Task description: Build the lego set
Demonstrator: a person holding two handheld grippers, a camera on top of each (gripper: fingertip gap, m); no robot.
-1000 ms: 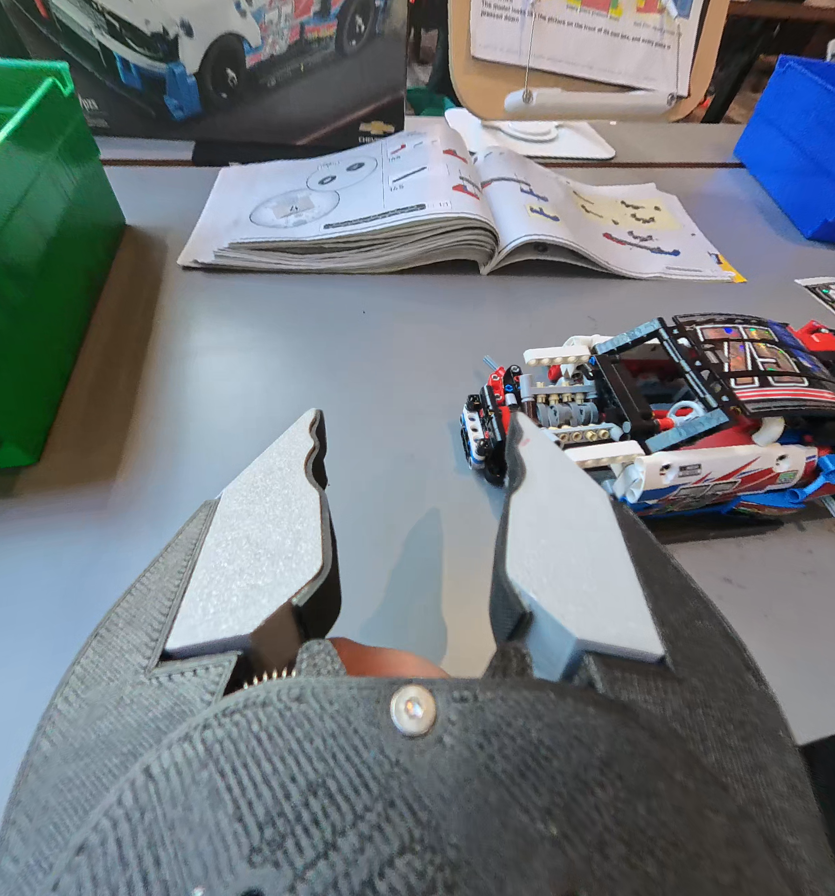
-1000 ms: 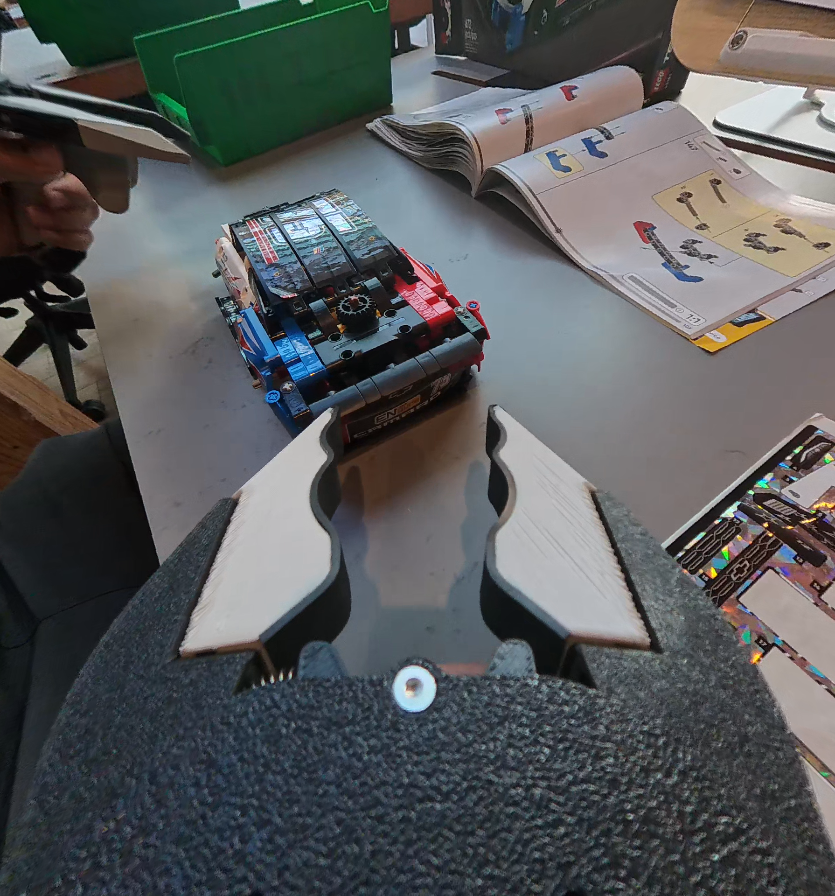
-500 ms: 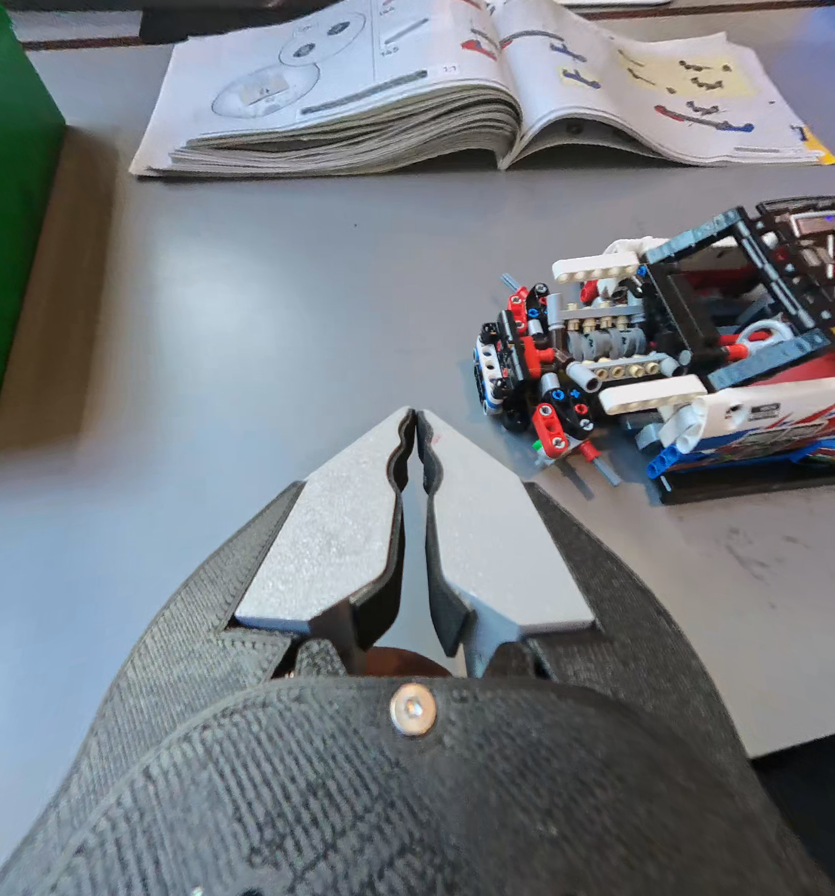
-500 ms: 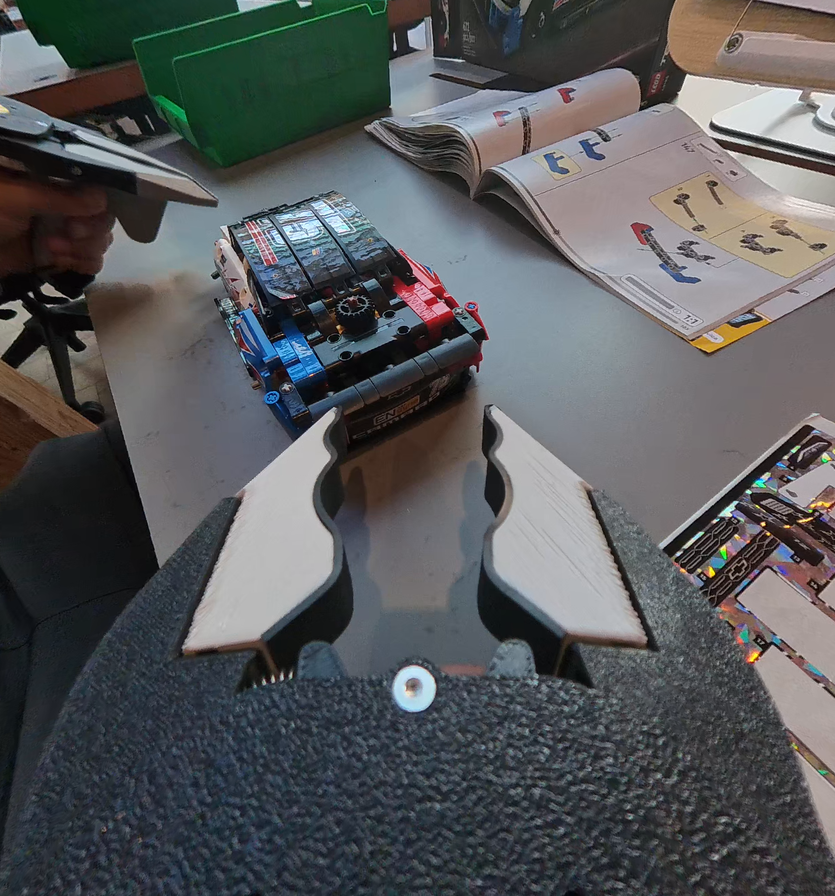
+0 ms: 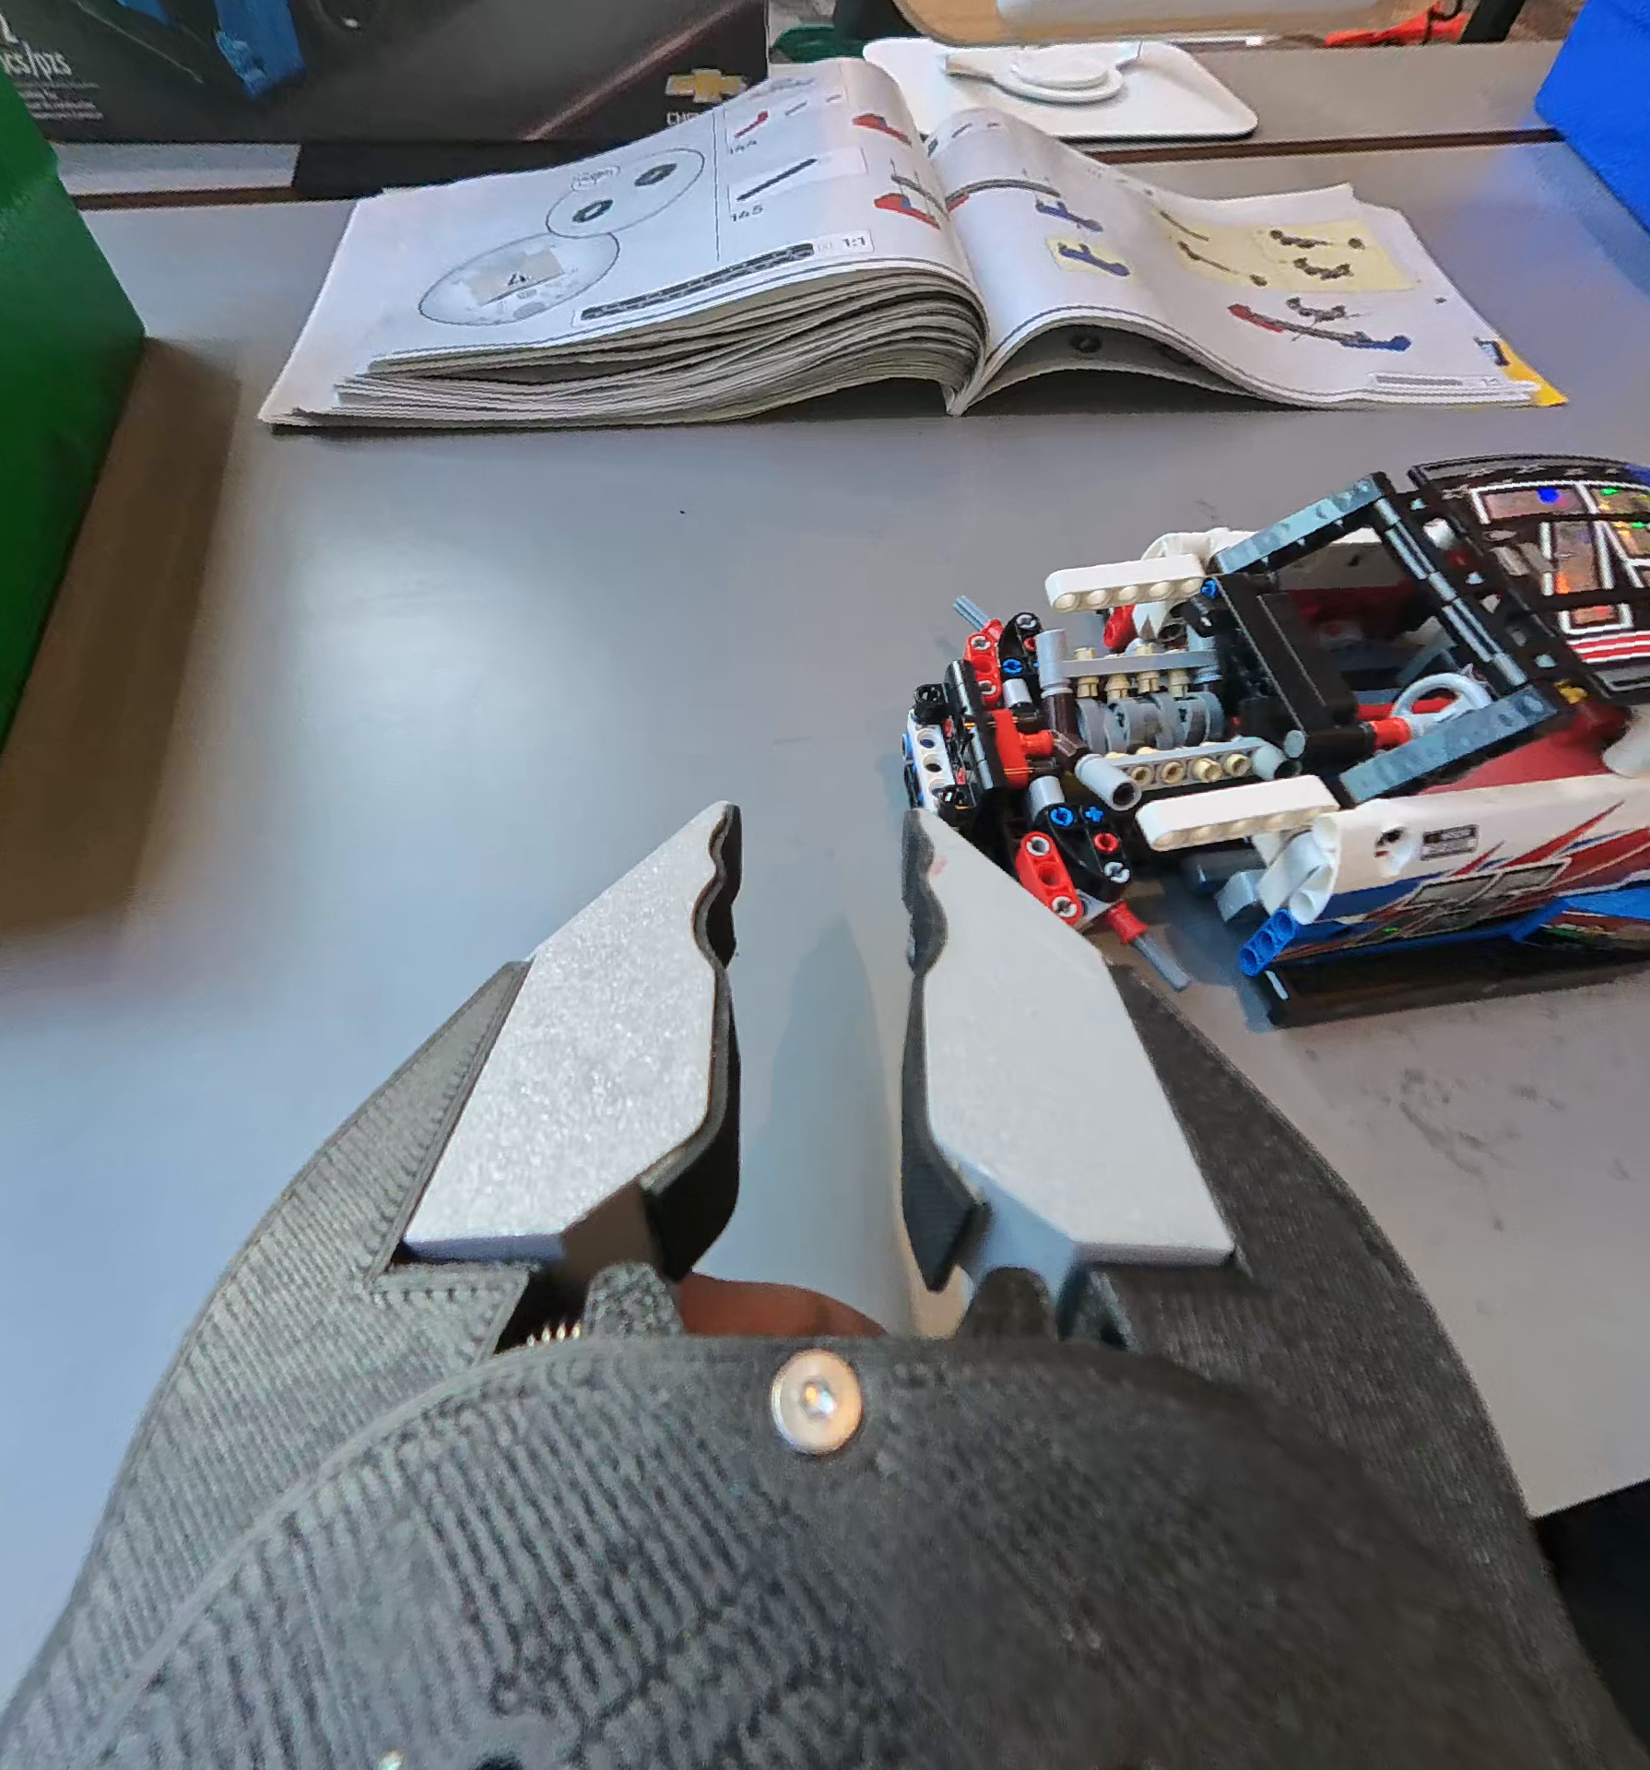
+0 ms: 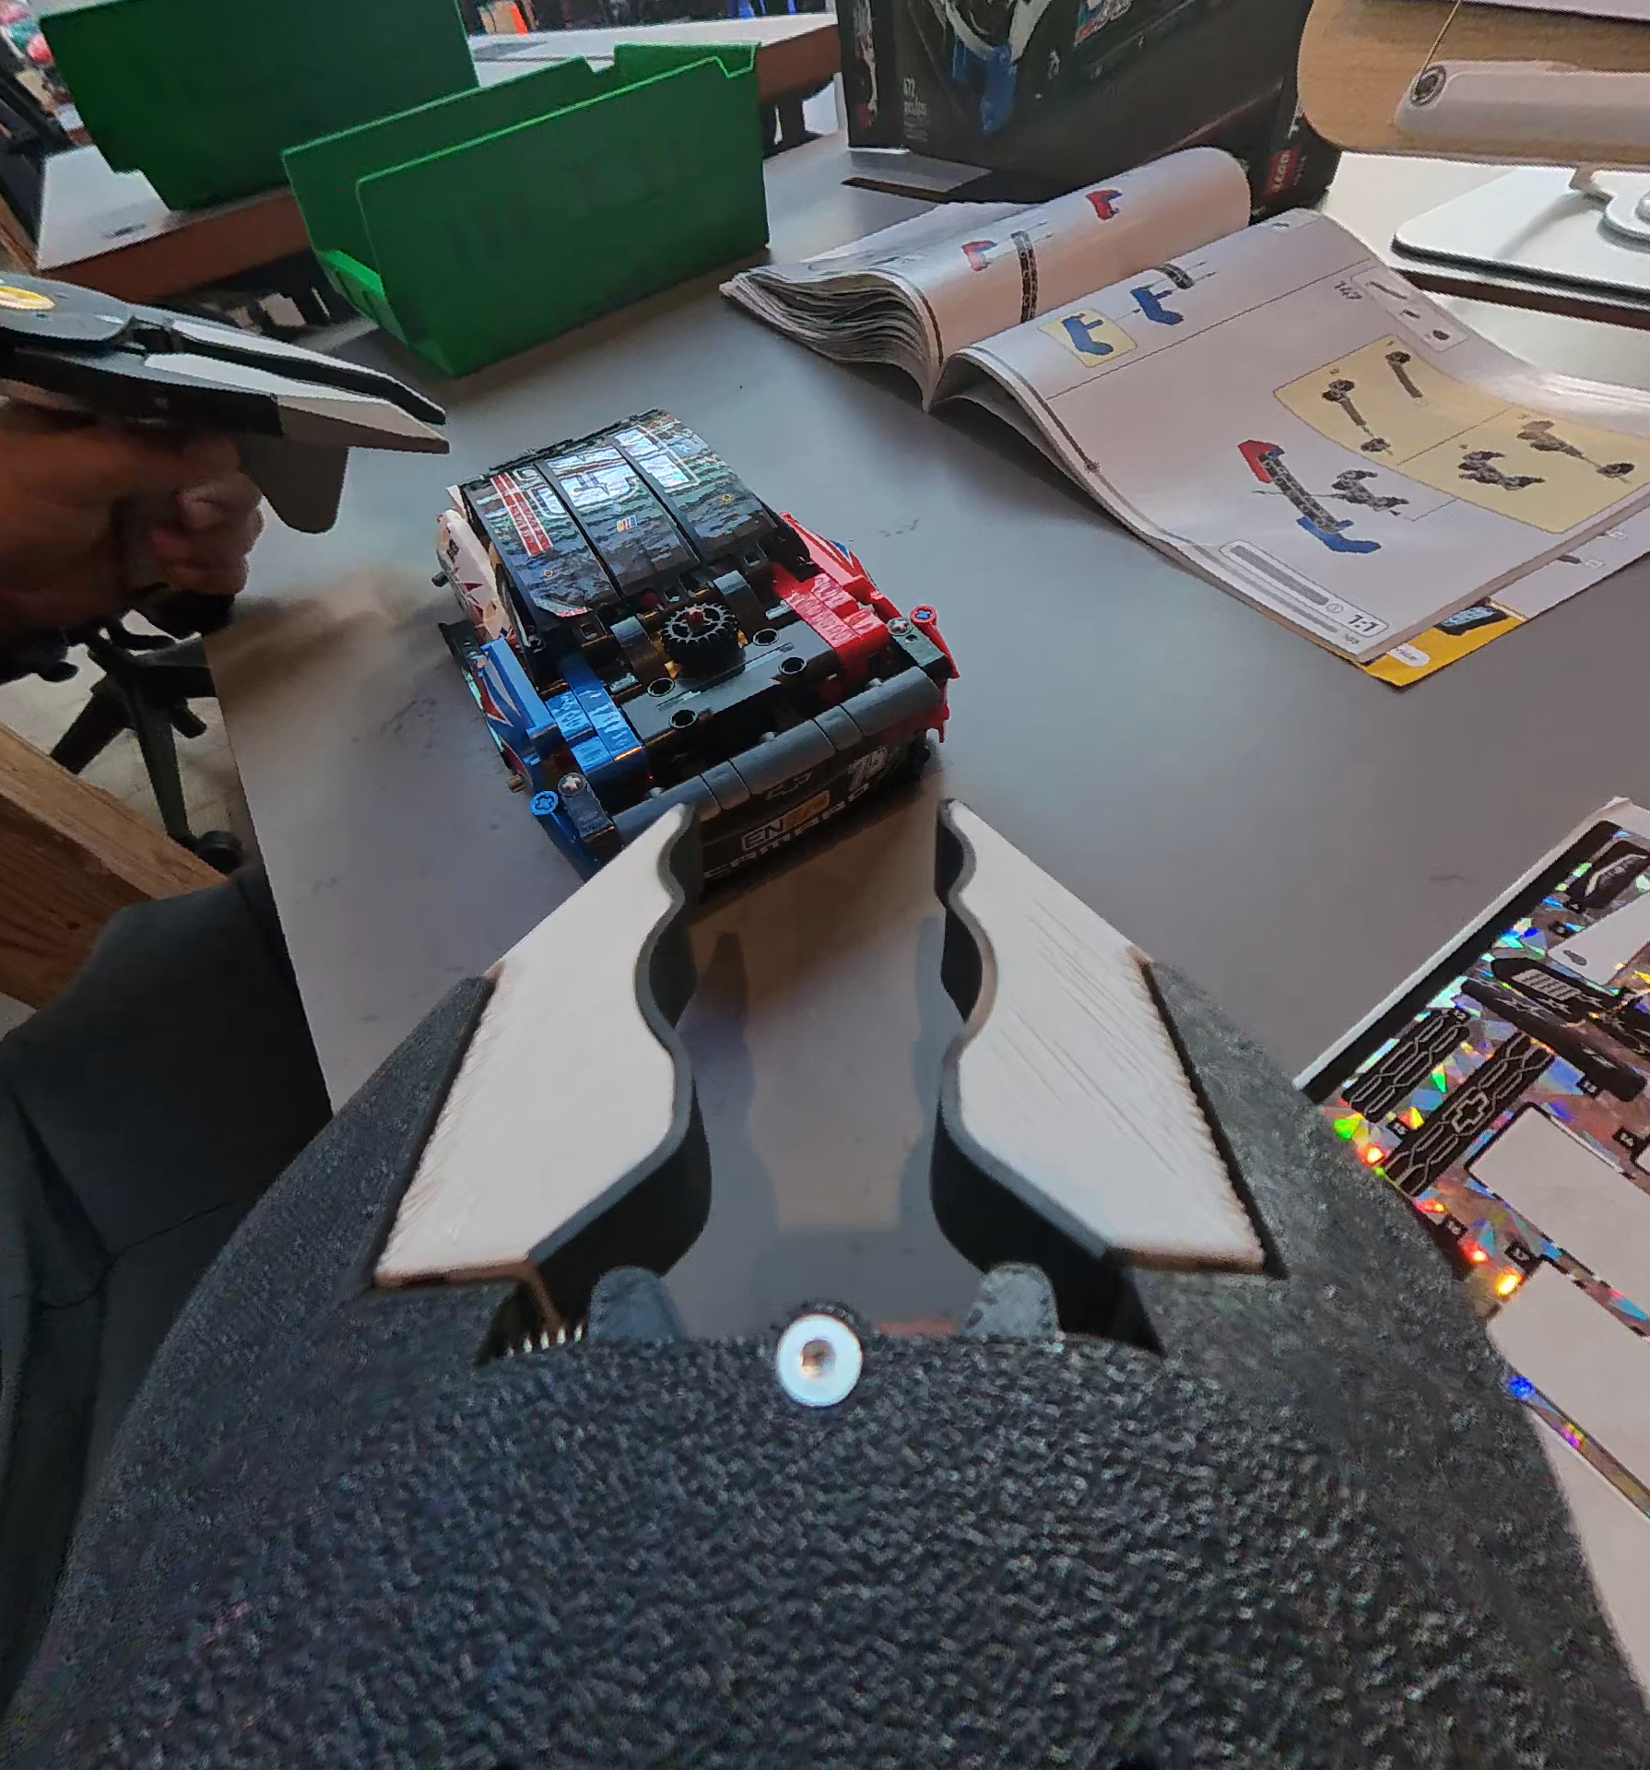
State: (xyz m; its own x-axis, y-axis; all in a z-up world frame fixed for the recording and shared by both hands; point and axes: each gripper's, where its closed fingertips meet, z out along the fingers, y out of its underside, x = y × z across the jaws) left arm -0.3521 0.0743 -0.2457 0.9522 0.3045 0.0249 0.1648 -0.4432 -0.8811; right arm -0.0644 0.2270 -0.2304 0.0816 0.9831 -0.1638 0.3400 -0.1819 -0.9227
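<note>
Two grippers, both empty. Left gripper (image 5: 816, 862) parted, hovering just off nose of lego car (image 5: 1319, 737), prob. lining up on exposed engine end. Right gripper (image 6: 812, 843) spread wide near car's tail, prob. to brace it. Car mid-table (image 6: 1137, 766), flat, unheld. Manual (image 6: 1281, 383) lying open beyond, for reference.

Right wrist view: model car (image 6: 697, 661) on the worktop (image 6: 1137, 728) at centre. Open booklet (image 6: 1281, 383) at 2 o'clock. Bin (image 6: 534, 230) at 11 o'clock. Sticker sheet (image 6: 1559, 1130) at 4 o'clock. Box (image 6: 1041, 86) behind the booklet.
</note>
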